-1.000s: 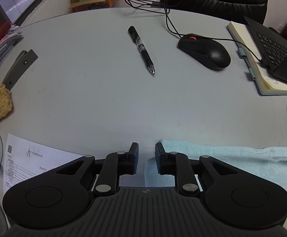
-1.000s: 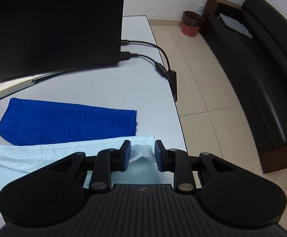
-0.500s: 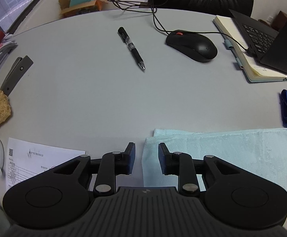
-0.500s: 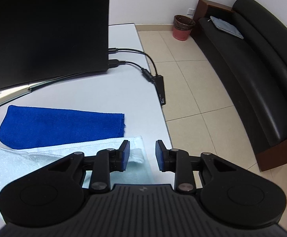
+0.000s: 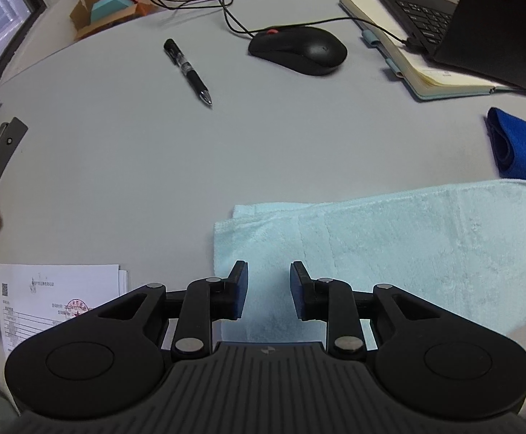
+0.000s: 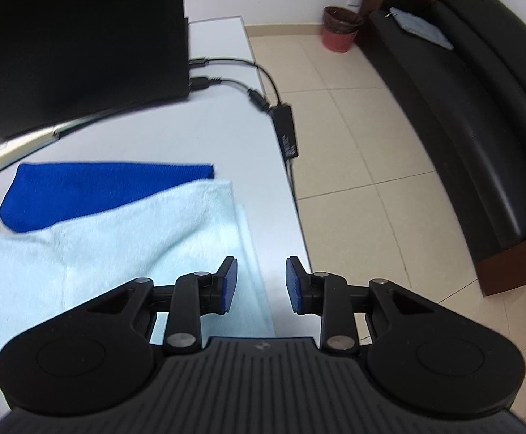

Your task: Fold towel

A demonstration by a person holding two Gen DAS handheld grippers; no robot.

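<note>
A pale blue towel (image 5: 389, 242) lies folded flat on the grey table (image 5: 136, 166), its left end showing two stacked layers. My left gripper (image 5: 268, 282) hovers open over that left end with nothing between its fingers. In the right wrist view the same towel (image 6: 118, 246) reaches the table's right edge, its top layer set back from the layer below. My right gripper (image 6: 261, 278) is open above the towel's right edge and holds nothing.
A folded dark blue cloth (image 6: 100, 188) touches the towel's far side (image 5: 523, 148). Pen (image 5: 187, 70), mouse (image 5: 299, 50), notebook (image 5: 418, 68) and laptop (image 5: 487, 25) lie farther back. Papers (image 5: 56, 300) sit at the left. A power adapter (image 6: 284, 130) hangs at the table's right edge.
Both grippers have opened wider and pulled back, releasing the towel ends. The towel now lies doubled over, with its far edge nearer the blue cloth.
</note>
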